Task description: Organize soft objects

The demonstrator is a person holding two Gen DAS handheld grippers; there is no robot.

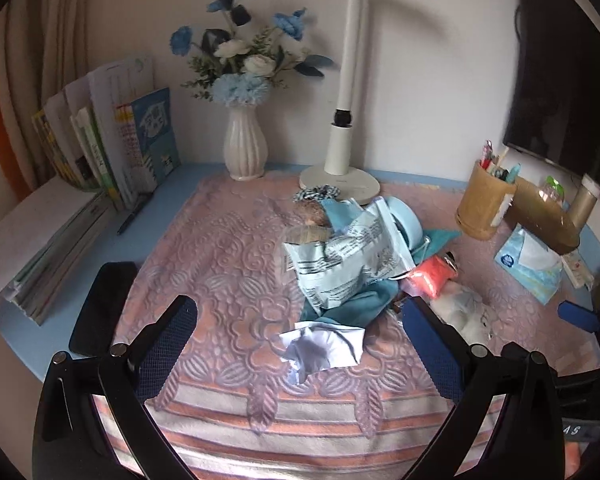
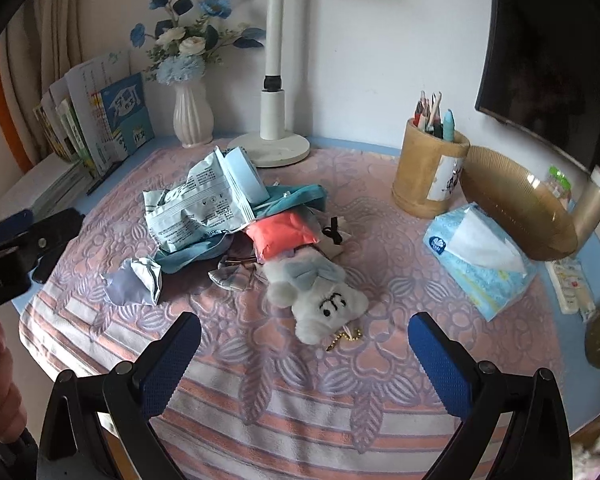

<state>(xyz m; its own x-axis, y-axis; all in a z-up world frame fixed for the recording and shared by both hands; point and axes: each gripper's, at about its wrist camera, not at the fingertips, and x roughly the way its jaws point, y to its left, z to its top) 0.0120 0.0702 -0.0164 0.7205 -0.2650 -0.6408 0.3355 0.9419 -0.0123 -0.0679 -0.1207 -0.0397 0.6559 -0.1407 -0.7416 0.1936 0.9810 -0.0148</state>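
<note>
Both sets of tongs stand released, jaws spread wide with nothing between the blue pads. From the left wrist view, the left tongs (image 1: 300, 344) hang above the patterned blanket (image 1: 228, 264), and a crumpled pale wrapper (image 1: 322, 350) lies on the blanket between the two fingers, clear of both pads. Just beyond it sits the pile of soft objects: a light-blue printed pouch (image 1: 348, 256) resting on a teal cloth (image 1: 352, 304), with an orange-red packet (image 1: 432, 276) at its right edge. From the right wrist view, the right tongs (image 2: 304, 344) hang over the blanket near a white plush toy (image 2: 324, 300), which lies face up between the fingers and slightly ahead of them, touching neither pad; a small gold chain (image 2: 344, 338) trails from its near end. The same pouch (image 2: 204, 204), cloth (image 2: 296, 196) and packet (image 2: 284, 236) lie further back and to the left, the packet overlapping the toy's far end. A pair of glasses (image 2: 232, 272) is partly buried under the pile and hard to make out. The left tongs enter the right view at the left edge (image 2: 16, 240), cut off, with part of a hand (image 2: 0, 392) below. The blanket covers a blue counter (image 1: 172, 196). Along the back stand a row of books (image 1: 112, 136), a white vase of blue and white flowers (image 1: 244, 148), and a white desk lamp (image 1: 340, 176). To the right are a pen holder (image 2: 428, 176), a tissue pack (image 2: 480, 256) and a dark monitor (image 2: 548, 56), its upper part cut off.
</note>
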